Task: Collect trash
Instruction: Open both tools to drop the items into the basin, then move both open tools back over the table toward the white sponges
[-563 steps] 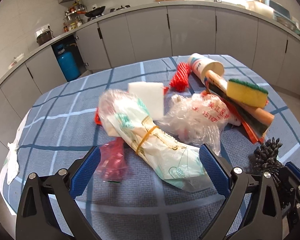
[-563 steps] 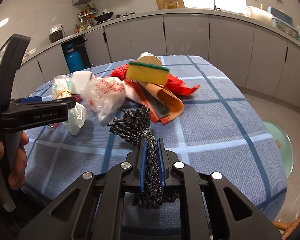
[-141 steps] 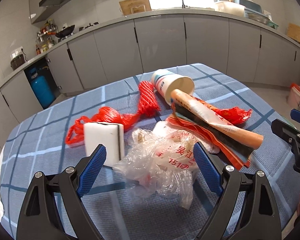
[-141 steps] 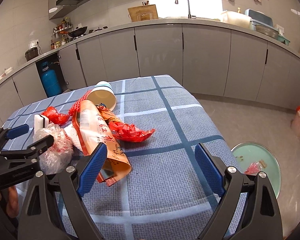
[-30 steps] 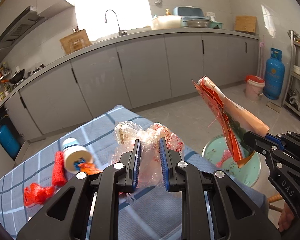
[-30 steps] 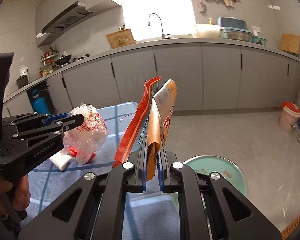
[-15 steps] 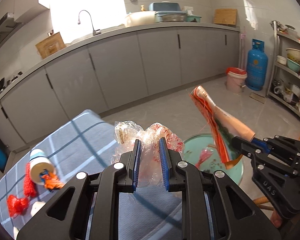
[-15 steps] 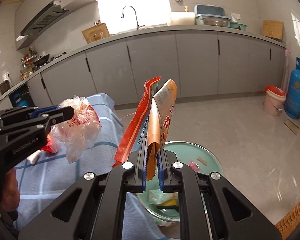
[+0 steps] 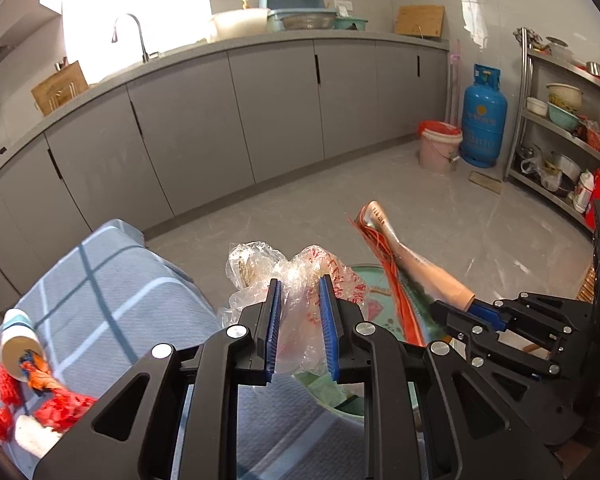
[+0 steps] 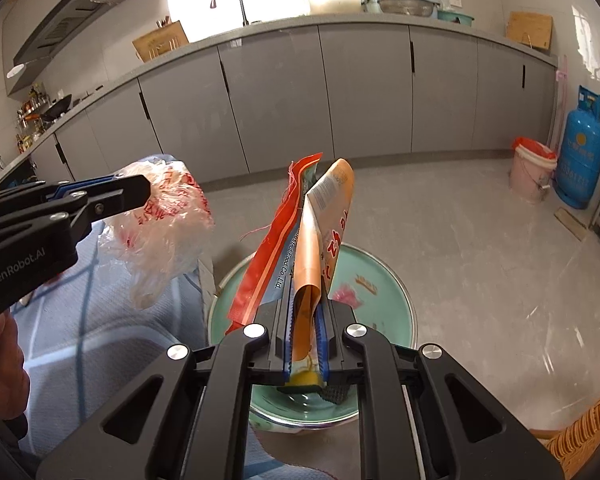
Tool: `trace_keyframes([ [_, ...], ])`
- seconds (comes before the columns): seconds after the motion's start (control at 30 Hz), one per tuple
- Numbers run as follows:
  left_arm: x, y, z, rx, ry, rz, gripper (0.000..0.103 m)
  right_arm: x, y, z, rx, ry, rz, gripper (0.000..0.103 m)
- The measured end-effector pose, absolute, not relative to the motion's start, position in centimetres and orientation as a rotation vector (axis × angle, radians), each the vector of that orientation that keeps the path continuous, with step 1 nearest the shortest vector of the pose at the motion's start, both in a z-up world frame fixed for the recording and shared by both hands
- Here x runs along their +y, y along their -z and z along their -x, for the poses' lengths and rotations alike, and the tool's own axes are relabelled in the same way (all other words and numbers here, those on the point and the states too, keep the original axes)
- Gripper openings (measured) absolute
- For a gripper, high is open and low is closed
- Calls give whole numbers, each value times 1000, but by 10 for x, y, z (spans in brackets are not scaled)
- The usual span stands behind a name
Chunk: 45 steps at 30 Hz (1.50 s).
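Right wrist view: the right gripper (image 10: 305,338) is pinching orange food packets (image 10: 320,236) above the green trash bin (image 10: 396,280) at 6 o'clock. At 9 o'clock, the left gripper (image 9: 300,332) is clamping a clear plastic bag (image 9: 304,280) beside the checked table (image 9: 112,280).

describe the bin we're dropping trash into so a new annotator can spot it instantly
Look at the grey floor just past the blue-checked table edge. The bin is a round pale-green tub, open-topped, with scraps inside, unlike the pink bucket by the blue gas cylinder.
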<state>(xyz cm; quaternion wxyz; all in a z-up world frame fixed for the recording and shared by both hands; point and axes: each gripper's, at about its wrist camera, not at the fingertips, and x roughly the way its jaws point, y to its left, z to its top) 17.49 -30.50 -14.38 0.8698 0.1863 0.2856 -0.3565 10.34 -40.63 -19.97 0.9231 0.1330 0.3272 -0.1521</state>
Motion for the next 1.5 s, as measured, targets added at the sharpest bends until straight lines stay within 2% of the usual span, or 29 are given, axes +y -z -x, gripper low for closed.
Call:
trace_keyframes([
  [0.23,-319,162,-181,630,746,-410,21,-419,212,-108,703,322,-284,13],
  [0.33,-322,168,-183,642,740,-417,25,-421,215,-109,710,327,-282,17],
  [0.4,-323,168,-185,640,730,-422,34,-424,218,-110,712,330,-292,19],
  [0.43,-322,169,-186,642,726,-423,43,-425,218,-110,713,334,-292,20],
  [0.47,-322,170,-186,642,726,-422,43,-426,220,-109,713,338,-292,22],
  [0.5,-323,170,-185,642,725,-425,43,-427,221,-109,713,341,-296,31],
  [0.57,-323,171,-184,644,721,-432,47,-429,222,-108,712,345,-301,44],
  [0.6,-322,171,-184,644,720,-430,50,-430,222,-107,713,350,-301,44],
  [0.67,-320,170,-184,636,709,-426,63,-431,222,-105,712,361,-303,44],
  [0.77,-317,169,-184,632,695,-423,72,-432,222,-104,712,376,-310,46],
  [0.97,-308,163,-183,621,668,-408,78,-429,217,-101,703,389,-309,51],
  [1.5,-276,142,-175,597,632,-366,81,-408,197,-98,672,389,-268,62],
])
